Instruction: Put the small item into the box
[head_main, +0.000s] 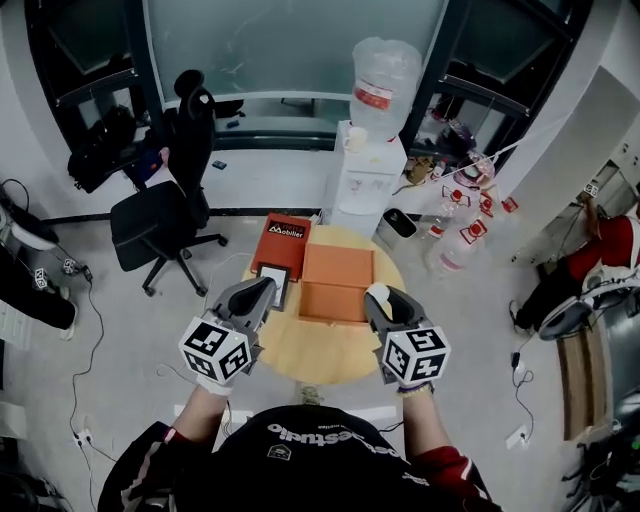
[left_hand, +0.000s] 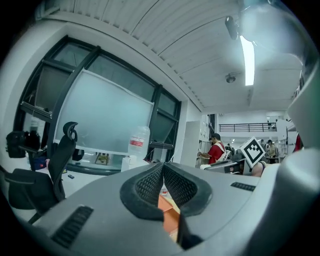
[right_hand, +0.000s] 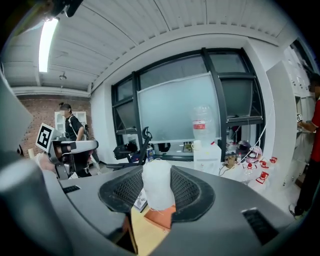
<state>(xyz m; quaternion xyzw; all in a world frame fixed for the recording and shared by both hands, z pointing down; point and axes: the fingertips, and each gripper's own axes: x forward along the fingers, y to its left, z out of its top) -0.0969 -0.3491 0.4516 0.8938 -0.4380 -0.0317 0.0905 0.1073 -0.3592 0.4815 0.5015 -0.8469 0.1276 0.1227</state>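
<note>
An open orange box (head_main: 335, 302) lies on the round wooden table (head_main: 330, 352), its lid (head_main: 338, 266) flat behind it. My right gripper (head_main: 377, 297) hovers at the box's right front corner, shut on a small white wad-like item (head_main: 377, 292). In the right gripper view the white item (right_hand: 157, 182) stands upright between the pads of that gripper (right_hand: 157, 171), with the orange box (right_hand: 161, 218) below. My left gripper (head_main: 267, 288) hangs over the table's left side. Its jaws (left_hand: 163, 166) meet at the tips with nothing between them, and the orange box (left_hand: 168, 211) shows beneath.
A red printed box (head_main: 281, 238) and a small dark-framed card (head_main: 274, 283) lie left of the orange box. Behind the table stand a water dispenser (head_main: 368, 170) and a black office chair (head_main: 165, 215). Bottles (head_main: 465, 215) sit on the floor at right.
</note>
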